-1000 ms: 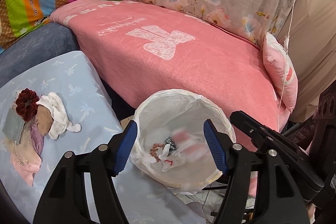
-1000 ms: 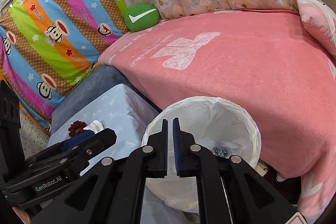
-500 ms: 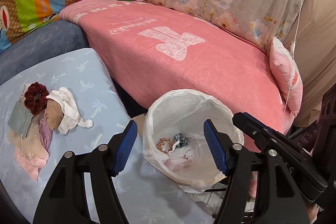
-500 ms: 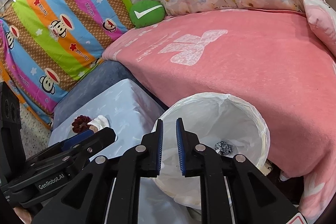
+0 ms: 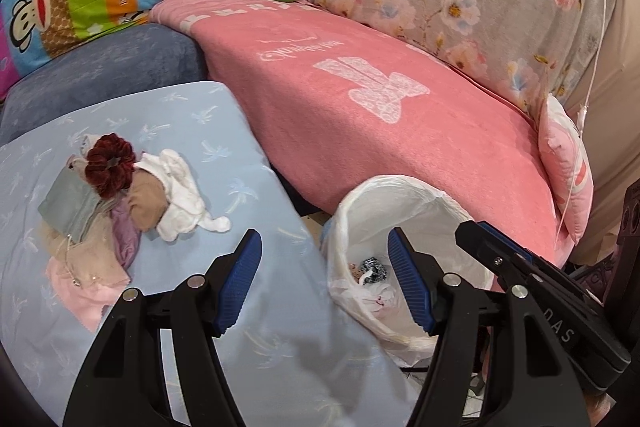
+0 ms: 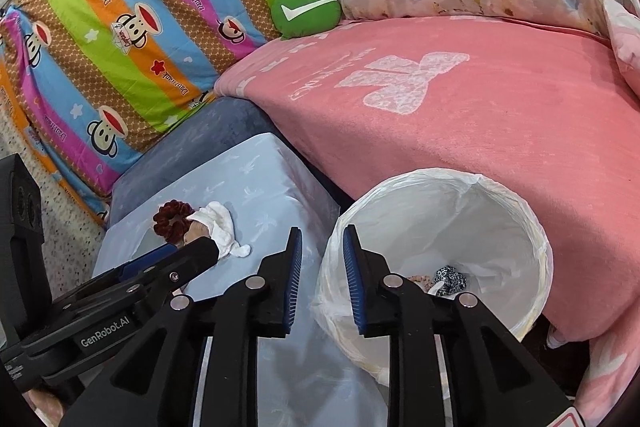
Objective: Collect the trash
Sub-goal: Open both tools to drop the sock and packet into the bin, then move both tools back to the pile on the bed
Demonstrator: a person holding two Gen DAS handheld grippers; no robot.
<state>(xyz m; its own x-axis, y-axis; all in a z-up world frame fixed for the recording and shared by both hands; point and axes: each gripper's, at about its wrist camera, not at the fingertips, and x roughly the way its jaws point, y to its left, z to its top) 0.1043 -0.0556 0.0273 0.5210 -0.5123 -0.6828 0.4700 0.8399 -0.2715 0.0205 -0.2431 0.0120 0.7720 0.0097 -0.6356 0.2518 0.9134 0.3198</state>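
Overall, a pink blanket (image 5: 400,115) covers the sofa seat behind the white-lined trash bin (image 6: 516,227), the chosen landmark. Left of the bin stands a pale blue cloth-covered table (image 5: 224,131), its near corner touching the bin's liner. Well left of the bin on that table lies a heap of small rags, topped by a dark red scrunchie (image 5: 109,165) with a white cloth (image 5: 182,197) beside it. Inside the bin, at the bottom, lie crumpled scraps, one black-and-white patterned (image 6: 450,277). The left gripper (image 5: 324,281) hangs over the table edge beside the bin, jaws wide apart, empty. The right gripper (image 6: 320,281) sits at the bin's left rim; its jaws have just been opening, nothing between them. Bare blue cloth lies between heap and bin.
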